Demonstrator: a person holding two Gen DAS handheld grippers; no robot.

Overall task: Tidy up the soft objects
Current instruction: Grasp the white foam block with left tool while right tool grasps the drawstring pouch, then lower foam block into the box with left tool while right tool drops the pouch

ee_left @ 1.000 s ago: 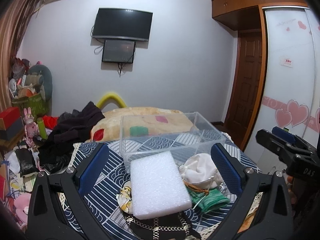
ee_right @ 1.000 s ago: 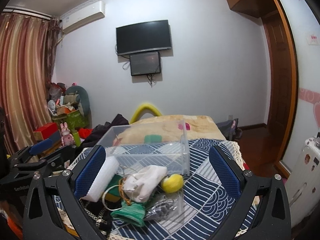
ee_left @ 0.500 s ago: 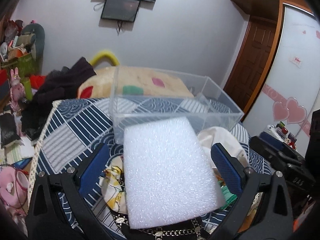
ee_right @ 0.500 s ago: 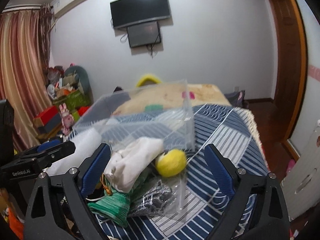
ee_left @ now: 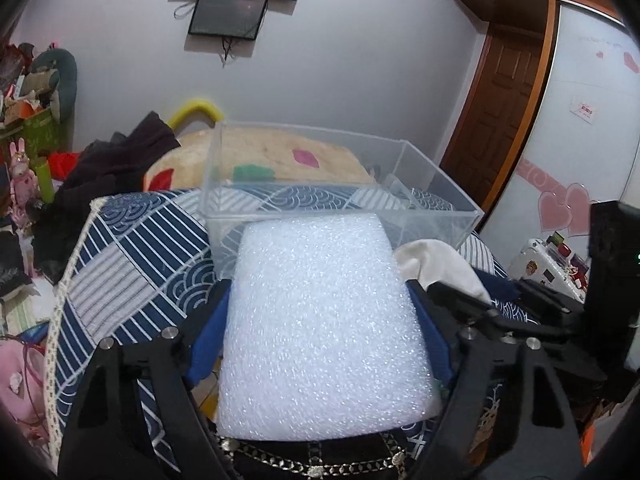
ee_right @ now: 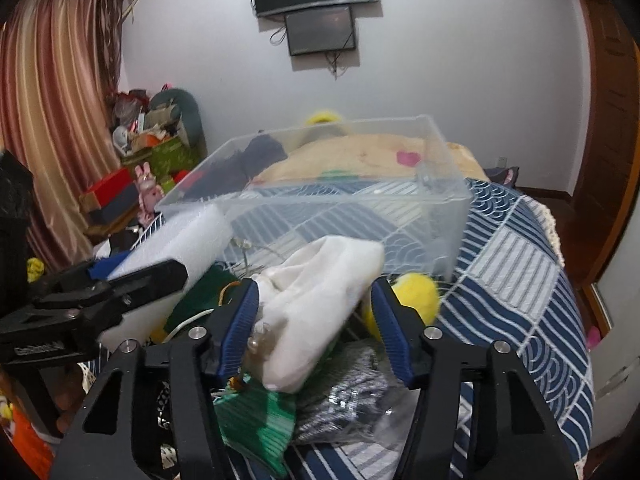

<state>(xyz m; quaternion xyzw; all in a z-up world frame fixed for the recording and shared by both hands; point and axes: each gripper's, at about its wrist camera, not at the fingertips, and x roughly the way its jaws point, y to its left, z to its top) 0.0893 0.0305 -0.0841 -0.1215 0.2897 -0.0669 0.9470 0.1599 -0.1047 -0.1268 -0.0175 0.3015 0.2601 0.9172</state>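
The left gripper (ee_left: 326, 328) pinches the light, springy foam block (ee_left: 324, 316) by its side edges, while the right gripper (ee_right: 316, 328) closes around a limp white cloth pouch (ee_right: 316, 304), the clear bin (ee_right: 344, 196) just ahead.

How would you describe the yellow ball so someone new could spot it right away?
Start at the clear plastic box on the blue patterned bedspread. Just in front of its near right corner lies the pile of soft things. The yellow ball sits at the pile's right edge, beside the white cloth pouch: the only round, bright yellow item.
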